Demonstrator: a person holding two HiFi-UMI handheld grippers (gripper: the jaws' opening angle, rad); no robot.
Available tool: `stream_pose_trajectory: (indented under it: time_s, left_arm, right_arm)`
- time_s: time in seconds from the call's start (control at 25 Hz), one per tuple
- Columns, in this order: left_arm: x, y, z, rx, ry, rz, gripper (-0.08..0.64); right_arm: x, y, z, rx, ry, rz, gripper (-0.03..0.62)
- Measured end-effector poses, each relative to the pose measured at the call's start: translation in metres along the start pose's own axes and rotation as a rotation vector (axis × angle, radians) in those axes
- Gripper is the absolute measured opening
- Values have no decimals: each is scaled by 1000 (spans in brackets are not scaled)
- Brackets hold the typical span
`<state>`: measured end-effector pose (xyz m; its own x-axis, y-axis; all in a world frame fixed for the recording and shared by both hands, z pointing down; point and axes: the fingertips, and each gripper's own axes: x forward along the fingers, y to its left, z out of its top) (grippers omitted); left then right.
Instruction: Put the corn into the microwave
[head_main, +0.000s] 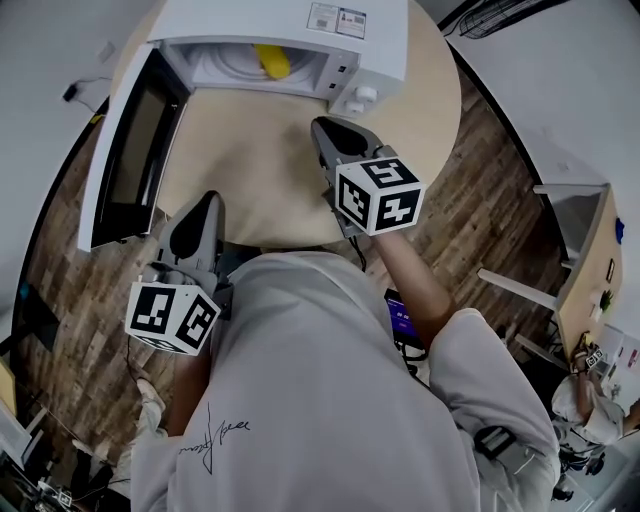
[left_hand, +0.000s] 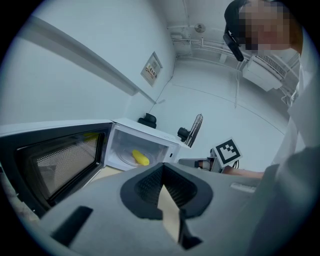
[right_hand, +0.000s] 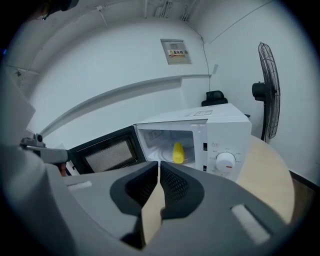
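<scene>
The yellow corn (head_main: 272, 62) lies on the turntable inside the white microwave (head_main: 250, 20), whose door (head_main: 135, 150) hangs wide open to the left. The left gripper view shows the corn (left_hand: 140, 158) through the opening, as does the right gripper view, with the corn (right_hand: 177, 152) beside the control knob (right_hand: 225, 161). My right gripper (head_main: 330, 130) hovers over the table just in front of the microwave's right side, shut and empty (right_hand: 159, 162). My left gripper (head_main: 205, 205) stays near the table's front edge by the door, jaws together with nothing between them (left_hand: 163, 164).
The microwave stands on a round light-wood table (head_main: 260, 170). A standing fan (right_hand: 267, 92) is behind the microwave at the right. A wooden shelf unit (head_main: 585, 260) and another person (head_main: 590, 400) are off to the right on the plank floor.
</scene>
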<state>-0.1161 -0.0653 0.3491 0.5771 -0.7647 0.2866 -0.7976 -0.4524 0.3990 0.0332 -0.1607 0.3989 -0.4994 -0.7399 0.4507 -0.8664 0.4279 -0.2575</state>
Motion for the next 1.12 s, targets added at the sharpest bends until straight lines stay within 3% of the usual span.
stream_pose_trajectory:
  time_s: [0.32, 1.12]
  left_arm:
    - [-4, -7, 2, 2, -12, 0, -12]
    - [-15, 16, -19, -20, 15, 121, -12]
  right_arm:
    - [-26, 2, -8, 43, 10, -6, 12]
    - [-72, 13, -34, 54, 18, 25, 11]
